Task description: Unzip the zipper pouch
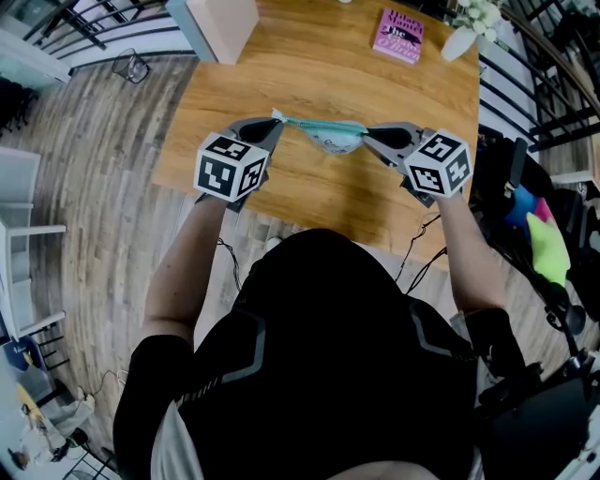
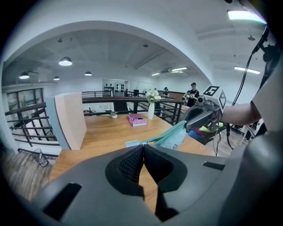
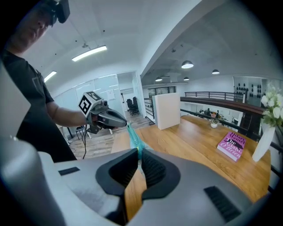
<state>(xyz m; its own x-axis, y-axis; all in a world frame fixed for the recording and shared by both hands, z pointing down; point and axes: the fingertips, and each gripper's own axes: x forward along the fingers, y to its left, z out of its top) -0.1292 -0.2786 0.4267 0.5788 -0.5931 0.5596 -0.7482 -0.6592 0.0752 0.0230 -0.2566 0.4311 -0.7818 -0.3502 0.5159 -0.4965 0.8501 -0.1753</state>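
A teal zipper pouch [image 1: 334,137] hangs in the air above the wooden table [image 1: 309,202], stretched between my two grippers. My left gripper [image 1: 275,120] is shut on its left end, where a pale tab [image 2: 132,143] shows just past the jaws [image 2: 142,146]. My right gripper [image 1: 367,132] is shut on the right end. In the left gripper view the pouch [image 2: 174,136] sags below its zipper line and runs up to the right gripper [image 2: 193,122]. In the right gripper view the zipper edge [image 3: 133,135] runs from my jaws [image 3: 139,152] to the left gripper [image 3: 121,124].
A pink book [image 1: 398,36] and a white vase with flowers [image 1: 466,33] lie at the table's far right. A tall white board [image 1: 221,24] stands at the far left edge. Railings and chairs surround the table; bright toys [image 1: 543,236] sit to the right.
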